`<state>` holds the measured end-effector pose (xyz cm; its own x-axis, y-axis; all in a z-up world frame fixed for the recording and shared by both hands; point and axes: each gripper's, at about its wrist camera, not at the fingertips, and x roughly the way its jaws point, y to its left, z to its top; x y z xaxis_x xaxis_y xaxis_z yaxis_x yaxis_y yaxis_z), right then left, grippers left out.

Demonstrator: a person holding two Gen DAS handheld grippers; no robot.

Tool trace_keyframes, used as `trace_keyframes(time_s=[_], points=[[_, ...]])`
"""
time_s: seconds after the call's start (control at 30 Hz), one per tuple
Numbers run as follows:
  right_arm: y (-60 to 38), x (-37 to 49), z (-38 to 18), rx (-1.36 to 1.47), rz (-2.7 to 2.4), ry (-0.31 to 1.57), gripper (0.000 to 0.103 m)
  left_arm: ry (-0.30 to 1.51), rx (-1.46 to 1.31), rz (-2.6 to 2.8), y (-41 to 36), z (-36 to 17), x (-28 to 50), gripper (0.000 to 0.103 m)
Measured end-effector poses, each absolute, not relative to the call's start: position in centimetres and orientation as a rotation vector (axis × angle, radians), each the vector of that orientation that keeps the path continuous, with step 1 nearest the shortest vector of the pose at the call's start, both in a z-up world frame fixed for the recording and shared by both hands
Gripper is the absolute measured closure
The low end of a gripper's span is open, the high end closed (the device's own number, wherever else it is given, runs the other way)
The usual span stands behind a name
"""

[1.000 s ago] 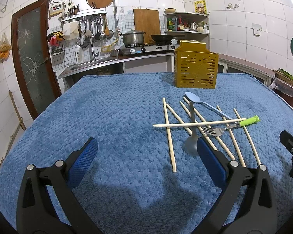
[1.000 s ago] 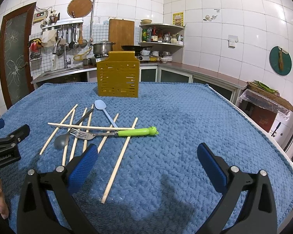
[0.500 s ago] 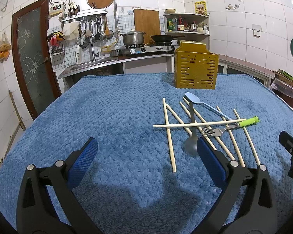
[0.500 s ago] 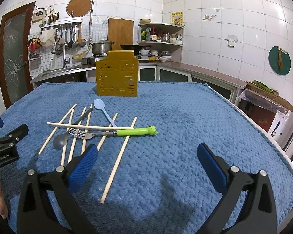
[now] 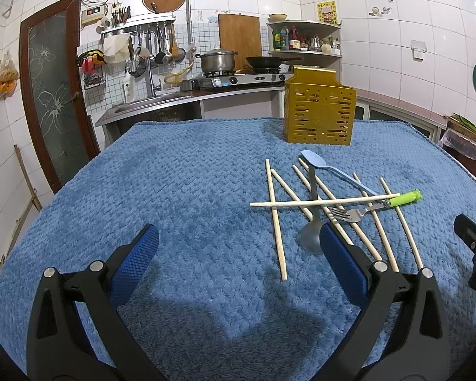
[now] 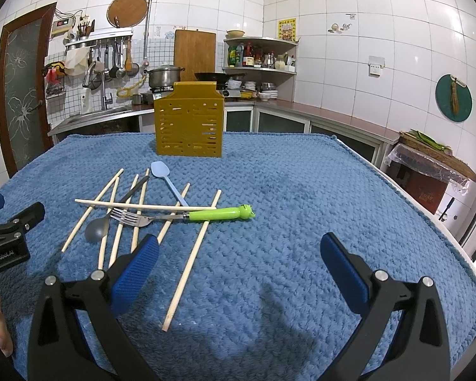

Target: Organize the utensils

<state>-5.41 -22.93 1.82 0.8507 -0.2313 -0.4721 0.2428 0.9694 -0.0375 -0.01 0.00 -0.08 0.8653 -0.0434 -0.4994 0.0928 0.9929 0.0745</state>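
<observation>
A thick blue cloth [image 6: 301,197] with a woven, fuzzy pile covers the table. On it lie pale bare-wood chopsticks [image 6: 192,254], matt and smooth. The fork [image 6: 133,219] has a shiny metal head and a glossy bright-green plastic handle [image 6: 220,213]. The light-blue spoon [image 5: 330,171] looks like matt plastic; the grey spoon [image 6: 96,230] has a dull bowl and a dark handle. The slotted utensil holder [image 6: 188,127] is mustard-yellow plastic with a soft sheen. Each gripper's fingers [image 6: 136,270] are matt black plastic with blue pads of fine ribbed texture and small metal screws. Glossy white tiles [image 6: 349,31] line the walls.
</observation>
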Motion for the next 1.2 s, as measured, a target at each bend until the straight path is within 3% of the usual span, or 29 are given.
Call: trace_keyframes(time_s=[0.97, 1.2], points=[[-23.5, -5.1, 1.5, 0.046, -0.24, 0.517, 0.004, 0.571, 0.105, -0.043, 0.3, -0.5, 0.8, 0.005], [-24.7, -3.7, 3.7, -0.006, -0.26, 0.453, 0.004, 0.613, 0.102, -0.044, 0.8, 1.5, 3.3, 0.005]])
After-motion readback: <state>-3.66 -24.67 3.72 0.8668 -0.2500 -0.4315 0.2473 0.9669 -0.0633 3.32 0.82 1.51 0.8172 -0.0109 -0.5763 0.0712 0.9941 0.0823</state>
